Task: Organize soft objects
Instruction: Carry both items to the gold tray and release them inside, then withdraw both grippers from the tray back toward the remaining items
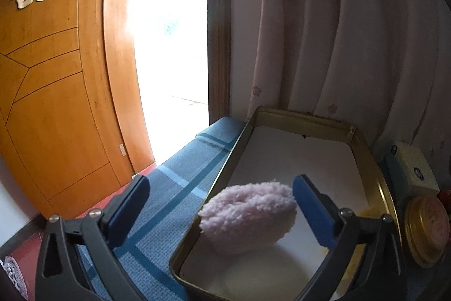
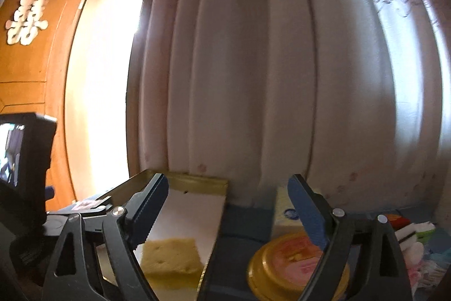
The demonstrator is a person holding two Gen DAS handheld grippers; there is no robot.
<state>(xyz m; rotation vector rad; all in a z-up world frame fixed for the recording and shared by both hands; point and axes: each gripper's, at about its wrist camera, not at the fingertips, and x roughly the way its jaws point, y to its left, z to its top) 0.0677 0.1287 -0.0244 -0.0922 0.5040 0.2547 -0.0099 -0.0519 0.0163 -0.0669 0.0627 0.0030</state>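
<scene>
We see our left gripper (image 1: 220,196) with its 2 fingers (image 1: 310,209) spread wide above the near end of a gold-rimmed tray (image 1: 375,160). A fluffy pink soft object (image 1: 248,219) sits between them, resting on the tray's white floor at its near left edge; the right finger is just beside it, and we cannot tell whether they touch. The tray lies on a blue cloth-covered surface (image 1: 180,177), with a round gold tin (image 1: 427,227) and a pale box (image 1: 414,168) to its right.

Our right gripper (image 2: 228,202) also has its fingers (image 2: 307,210) apart, holding nothing. Between and below them lie the tray's right edge (image 2: 217,224) and a yellow sponge (image 2: 172,256) inside the tray. The gold tin (image 2: 284,261) is near the right finger. A pleated curtain (image 2: 282,75) hangs on the far side, an orange door (image 1: 56,89) at far left.
</scene>
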